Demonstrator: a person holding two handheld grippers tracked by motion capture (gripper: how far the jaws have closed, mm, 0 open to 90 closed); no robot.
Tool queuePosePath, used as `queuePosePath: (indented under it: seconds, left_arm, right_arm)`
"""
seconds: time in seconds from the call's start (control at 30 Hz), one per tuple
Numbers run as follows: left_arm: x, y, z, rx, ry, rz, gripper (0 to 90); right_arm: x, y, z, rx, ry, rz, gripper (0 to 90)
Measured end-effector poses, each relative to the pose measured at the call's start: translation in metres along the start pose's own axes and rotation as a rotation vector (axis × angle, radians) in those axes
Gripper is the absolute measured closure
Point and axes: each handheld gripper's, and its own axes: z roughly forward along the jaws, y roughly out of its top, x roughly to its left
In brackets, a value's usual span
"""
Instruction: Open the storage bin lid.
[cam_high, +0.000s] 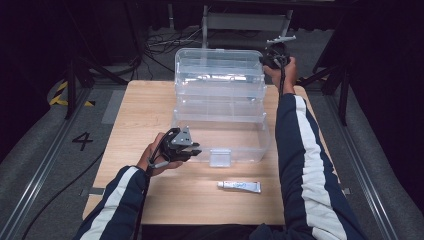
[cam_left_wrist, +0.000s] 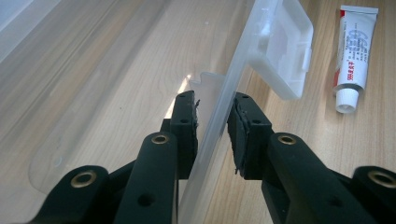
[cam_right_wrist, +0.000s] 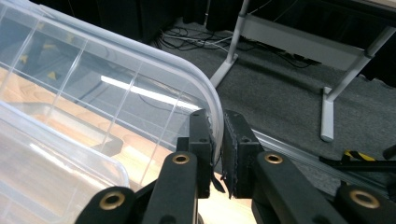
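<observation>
Both grippers hold a clear plastic storage box on a wooden table, one at the front wall and one at the raised lid.

From the high view, the clear box (cam_high: 220, 107) stands open mid-table (cam_high: 135, 110), its lid upright at the far side; the left gripper (cam_high: 192, 150) sits at the box's near left front wall, the right gripper (cam_high: 267, 60) at the lid's top right corner, and a small white tube (cam_high: 239, 186) lies on the table just in front of the box. In the left gripper view, the left gripper (cam_left_wrist: 212, 123) has its jaws narrowed around the thin clear front wall (cam_left_wrist: 229, 93), with the latch flap (cam_left_wrist: 280, 46) just beyond and the tube (cam_left_wrist: 352, 56) near it. In the right gripper view, the right gripper (cam_right_wrist: 217, 144) is pinched tight on the lid's curved rim (cam_right_wrist: 210, 100), floor and a metal frame (cam_right_wrist: 299, 44) behind.
</observation>
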Motion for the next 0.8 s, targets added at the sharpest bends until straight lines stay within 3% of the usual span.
queuePosePath:
  seconds: [0.2, 0.3, 0.33, 0.37, 0.8]
  left_arm:
    - [0.0, 0.0, 0.0, -0.001, -0.002, -0.001, 73.1]
    - [0.001, -0.001, 0.0, -0.002, -0.009, 0.0, 73.3]
    - [0.001, -0.001, 0.0, -0.001, -0.013, 0.004, 73.7]
    - [0.004, -0.003, 0.0, -0.012, -0.02, -0.017, 73.4]
    - [0.008, -0.006, -0.002, -0.012, -0.028, -0.02, 73.5]
  right_arm:
    - [0.0, 0.0, 0.002, 0.026, -0.006, -0.002, 80.5]
    - [-0.002, -0.002, 0.0, 0.024, 0.018, 0.014, 80.5]
    - [-0.003, -0.002, -0.001, 0.028, 0.01, 0.007, 80.5]
    - [-0.002, -0.002, -0.003, 0.028, 0.012, 0.005, 80.1]
    - [0.006, -0.001, -0.027, -0.004, 0.029, -0.044, 77.3]
